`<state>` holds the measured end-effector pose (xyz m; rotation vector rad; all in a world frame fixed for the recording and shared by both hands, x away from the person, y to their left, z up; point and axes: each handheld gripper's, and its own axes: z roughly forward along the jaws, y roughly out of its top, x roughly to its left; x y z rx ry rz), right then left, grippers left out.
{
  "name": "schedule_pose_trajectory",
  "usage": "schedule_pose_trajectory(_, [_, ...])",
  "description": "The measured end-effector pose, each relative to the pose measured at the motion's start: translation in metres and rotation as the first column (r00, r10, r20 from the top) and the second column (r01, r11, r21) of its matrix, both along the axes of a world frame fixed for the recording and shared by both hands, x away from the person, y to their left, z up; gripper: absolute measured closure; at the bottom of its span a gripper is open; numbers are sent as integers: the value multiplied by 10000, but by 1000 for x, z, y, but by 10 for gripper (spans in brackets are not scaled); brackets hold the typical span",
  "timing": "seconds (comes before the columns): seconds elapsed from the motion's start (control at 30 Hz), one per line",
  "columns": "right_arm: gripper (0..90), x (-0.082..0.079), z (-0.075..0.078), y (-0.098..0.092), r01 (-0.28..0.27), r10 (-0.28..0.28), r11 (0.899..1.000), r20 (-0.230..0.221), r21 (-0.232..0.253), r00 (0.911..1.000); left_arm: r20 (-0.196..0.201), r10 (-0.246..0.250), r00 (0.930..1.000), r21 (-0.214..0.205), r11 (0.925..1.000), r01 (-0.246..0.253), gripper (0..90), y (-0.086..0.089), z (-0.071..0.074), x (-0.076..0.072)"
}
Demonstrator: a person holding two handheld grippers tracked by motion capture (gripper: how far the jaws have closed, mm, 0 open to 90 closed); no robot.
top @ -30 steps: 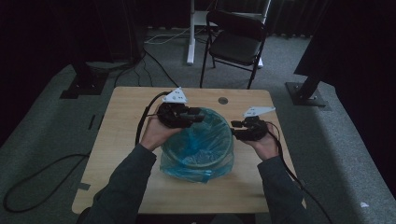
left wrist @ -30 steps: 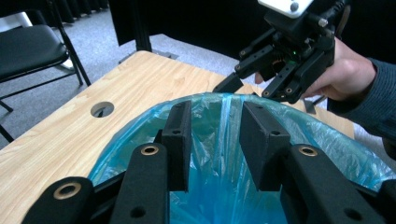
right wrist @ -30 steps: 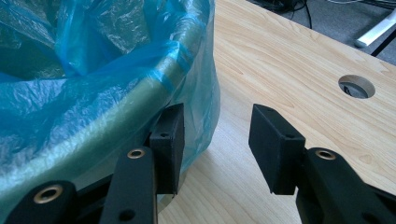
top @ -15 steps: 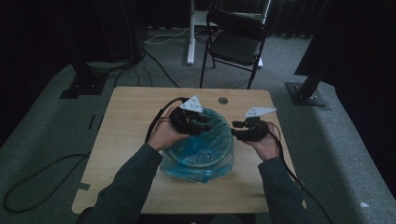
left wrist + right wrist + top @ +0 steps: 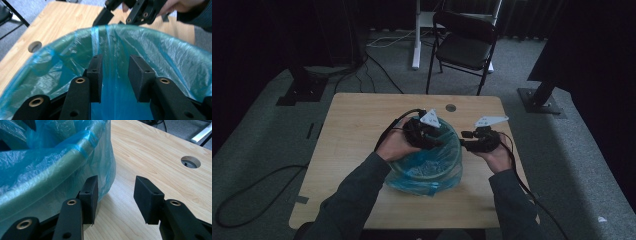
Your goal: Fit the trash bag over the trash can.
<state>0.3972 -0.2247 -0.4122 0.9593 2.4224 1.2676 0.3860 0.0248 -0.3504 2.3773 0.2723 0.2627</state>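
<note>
Round bin lined with a translucent blue plastic bag (image 5: 427, 167) sits between both grippers. Left gripper (image 5: 116, 75) hangs inside the bag's mouth, jaws apart, holding nothing. Right gripper (image 5: 116, 200) just beside the bin's outer wall, jaws open over the light wooden table (image 5: 155, 150)

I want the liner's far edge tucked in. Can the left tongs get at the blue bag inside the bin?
Probably yes: the left tongs stand open over the bin's mouth, the blue bag lying just ahead with nothing between.
</note>
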Motion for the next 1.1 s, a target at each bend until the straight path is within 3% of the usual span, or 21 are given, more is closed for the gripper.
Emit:
schedule_pose_trajectory(0.27, [537,0,0,0,8,-8,10000,5,0,10000,-188,-37,9998,680,9977,50,643,-8,-7,2])
schedule_pose_trajectory(0.4, [538,-1,0,1,-16,16,10000,3,-14,10000,-295,-86,9995,1181,9929,121,643,-12,-8,4])
schedule_pose_trajectory(0.5, [538,-1,0,1,-20,19,10000,-19,-30,10000,-339,-34,9994,1261,9920,77,643,-14,-8,7])
schedule_pose_trajectory(0.63, [537,-1,-1,0,7,-7,10000,-31,-10,10000,-470,-11,9989,1663,9860,89,643,-22,-12,11])
schedule_pose_trajectory(0.87, [537,-1,-2,-1,4,-4,10000,-36,-36,10000,-584,-50,9983,1857,9825,158,641,-32,-16,13])
schedule_pose_trajectory(1.1, [537,-1,-1,-1,7,-7,10000,-19,-31,10000,-834,-538,9951,1829,9808,684,633,-42,-20,11])
